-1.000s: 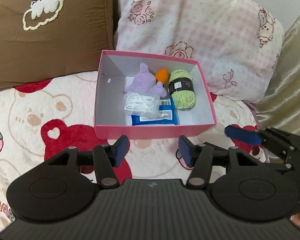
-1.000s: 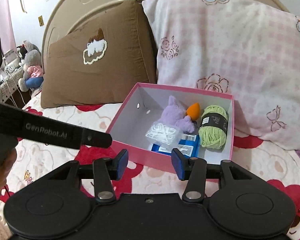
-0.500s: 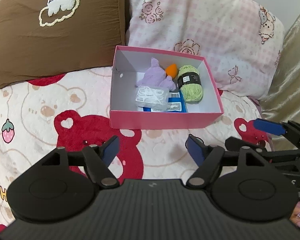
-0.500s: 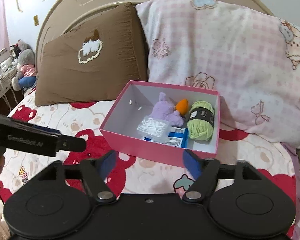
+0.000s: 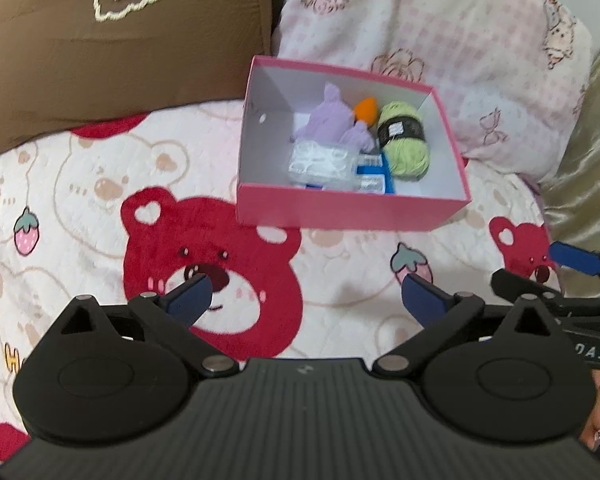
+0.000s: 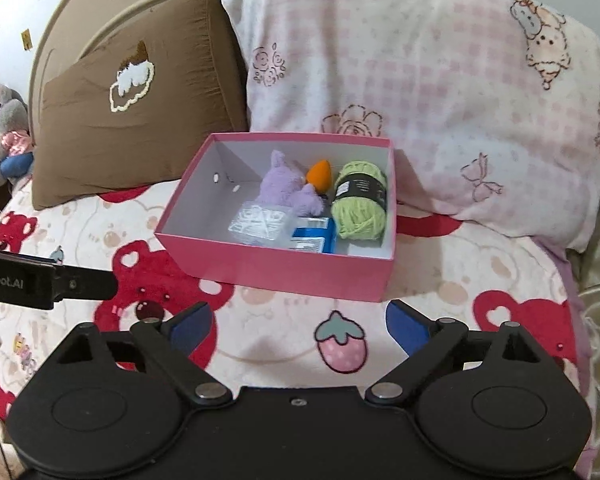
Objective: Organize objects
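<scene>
A pink box [image 5: 352, 212] [image 6: 276, 268] sits on the bed in front of the pillows. Inside lie a purple plush toy [image 5: 332, 120] [image 6: 282, 188], an orange piece [image 5: 366, 109] [image 6: 320, 174], a green yarn ball [image 5: 406, 140] [image 6: 360, 206], a clear plastic packet [image 5: 324, 162] [image 6: 262, 222] and a blue packet [image 5: 374, 182] [image 6: 314, 236]. My left gripper [image 5: 306, 300] is open and empty, held back from the box. My right gripper [image 6: 298, 326] is open and empty, also short of the box.
A brown pillow [image 5: 120, 40] [image 6: 140, 120] and a pink checked pillow [image 5: 440, 40] [image 6: 420, 80] lean behind the box. The bear-print blanket [image 5: 100, 200] [image 6: 460, 272] covers the bed. Plush toys [image 6: 4, 132] sit at the far left. A beige cover [image 5: 588, 160] lies on the right.
Both grippers have pulled back from the box and their jaws have opened wider. The box contents have not moved.
</scene>
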